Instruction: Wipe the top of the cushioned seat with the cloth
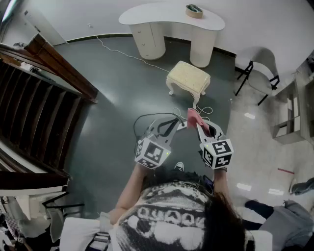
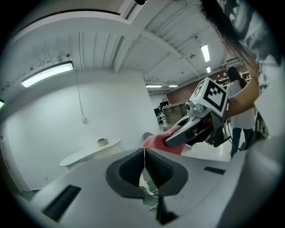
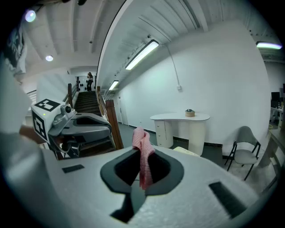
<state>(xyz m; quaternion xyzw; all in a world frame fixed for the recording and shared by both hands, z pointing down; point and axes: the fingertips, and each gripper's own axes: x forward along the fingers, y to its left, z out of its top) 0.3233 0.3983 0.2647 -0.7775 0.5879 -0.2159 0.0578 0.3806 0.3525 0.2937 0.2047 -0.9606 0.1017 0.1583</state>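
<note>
The cushioned seat (image 1: 188, 77) is a cream stool on white legs, standing on the dark floor ahead of me and apart from both grippers. My right gripper (image 1: 198, 124) is shut on a pink cloth (image 1: 192, 116), held in the air short of the seat. In the right gripper view the cloth (image 3: 142, 151) hangs between the jaws of that gripper (image 3: 141, 165), with the seat's edge (image 3: 188, 152) just beyond. My left gripper (image 1: 177, 124) is beside it, shut and holding nothing. In the left gripper view its jaws (image 2: 144, 155) meet, and the cloth (image 2: 156, 141) shows in the right gripper (image 2: 180, 136).
A white curved desk (image 1: 171, 19) with a tape roll (image 1: 194, 11) stands behind the seat. A grey chair (image 1: 262, 73) is to the right, a wooden staircase (image 1: 34, 98) to the left. White cables (image 1: 205, 111) lie on the floor near the seat.
</note>
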